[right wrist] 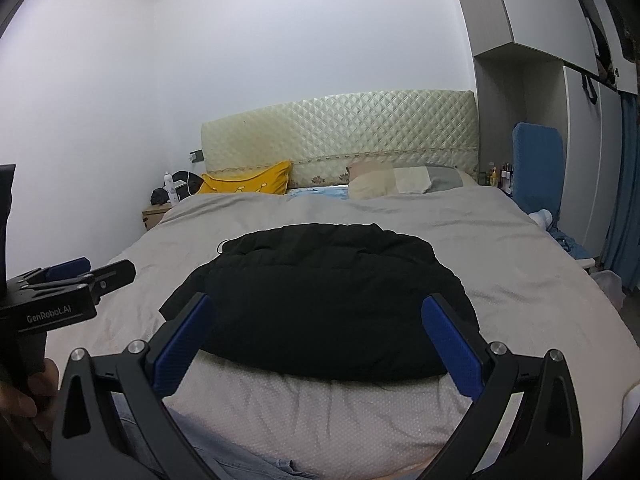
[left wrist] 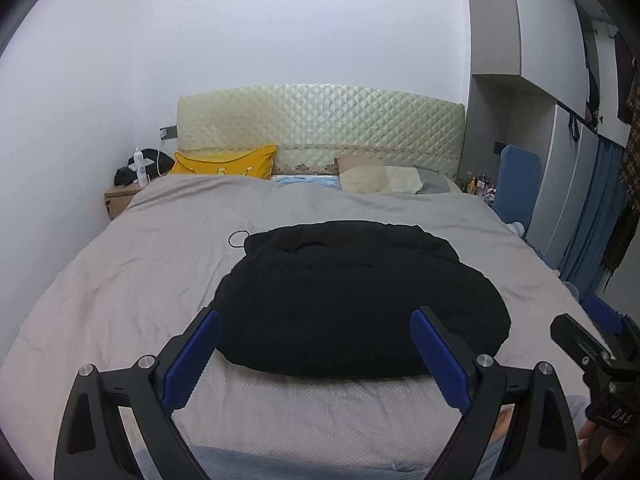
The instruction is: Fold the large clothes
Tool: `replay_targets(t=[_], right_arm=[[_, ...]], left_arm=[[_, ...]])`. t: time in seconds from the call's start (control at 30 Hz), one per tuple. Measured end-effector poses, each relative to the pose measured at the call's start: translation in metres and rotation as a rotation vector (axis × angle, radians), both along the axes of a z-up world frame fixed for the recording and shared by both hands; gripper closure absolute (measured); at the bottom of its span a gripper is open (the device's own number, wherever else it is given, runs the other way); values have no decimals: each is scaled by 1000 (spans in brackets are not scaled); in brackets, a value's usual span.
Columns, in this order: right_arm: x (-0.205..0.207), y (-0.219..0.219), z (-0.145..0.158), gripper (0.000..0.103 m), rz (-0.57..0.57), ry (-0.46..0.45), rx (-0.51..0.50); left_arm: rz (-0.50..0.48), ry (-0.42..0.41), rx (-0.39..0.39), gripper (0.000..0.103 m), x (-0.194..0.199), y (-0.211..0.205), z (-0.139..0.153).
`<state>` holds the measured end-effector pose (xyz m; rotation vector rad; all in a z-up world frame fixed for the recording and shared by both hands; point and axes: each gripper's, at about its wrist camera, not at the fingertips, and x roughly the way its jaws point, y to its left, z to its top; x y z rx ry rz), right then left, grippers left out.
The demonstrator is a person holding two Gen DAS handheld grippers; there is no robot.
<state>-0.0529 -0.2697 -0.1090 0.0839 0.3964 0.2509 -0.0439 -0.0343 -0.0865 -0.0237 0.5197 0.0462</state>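
A black padded garment (left wrist: 352, 292) lies folded in a compact bundle on the grey bedspread (left wrist: 132, 280), near the foot of the bed. A thin black loop sticks out at its far left corner. My left gripper (left wrist: 316, 320) hovers just short of the bundle's near edge, open, nothing between its blue pads (left wrist: 192, 360). The right wrist view shows the same garment (right wrist: 332, 296) on the bedspread (right wrist: 520, 280). My right gripper (right wrist: 320, 308) is open as well, above the near edge, empty. Each gripper appears in the other's view: the right one (left wrist: 600, 332), the left one (right wrist: 80, 276).
A yellow pillow (left wrist: 228, 162), beige pillows (left wrist: 380, 178) and a quilted headboard (left wrist: 320, 124) are at the far end. A nightstand (left wrist: 120, 196) with a bottle stands at the back left. A blue chair (left wrist: 516, 188), wardrobes and blue curtains line the right side.
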Motion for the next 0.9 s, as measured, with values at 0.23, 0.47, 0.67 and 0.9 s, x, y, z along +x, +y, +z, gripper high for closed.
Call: replay_targets(t=[0.23,0.47,0.67,0.9], right_arm=[[1,1,-2,0,-7,6,-10],[3,-1,-6,0,-19,9,-4],[3,-1,-5,0,-27,8,-9],[2,1,-6,0,-31,4,-5]], left_arm=[[19,3,-4,7,1,6,-2],[16,9,-1,7,2,3,-2],[9,11,11,7,1,-2,-3],[7,7,30,7,-1,-7,-2]])
